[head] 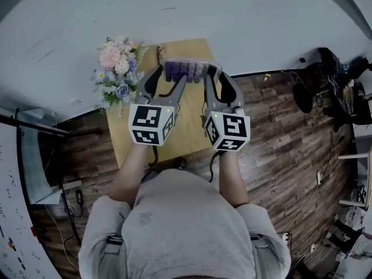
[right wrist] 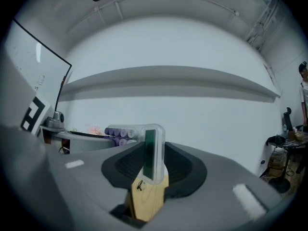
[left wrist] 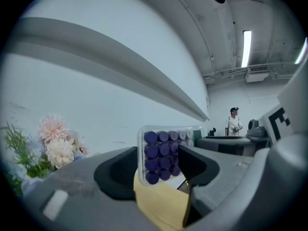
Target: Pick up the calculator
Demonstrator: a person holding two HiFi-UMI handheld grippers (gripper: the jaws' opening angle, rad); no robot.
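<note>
The calculator (head: 186,70) hangs in the air above the wooden desk (head: 189,138), carried level between two grips. The left claw (head: 173,74) is closed on its purple-button end, and the right claw (head: 214,73) is closed on the end with the display, which shows edge-on in the right gripper view. Neither claw has much of the body between its jaws. The main risk, as I judge it, is the hands falling out of step: if they drift apart, or one wrist rolls more than the other, one end could slide off the smooth clear casing. The calculator would then swing from the other end, or drop to the desk or the floor (head: 279,132). Drifting left could brush the flowers (head: 116,68)
</note>
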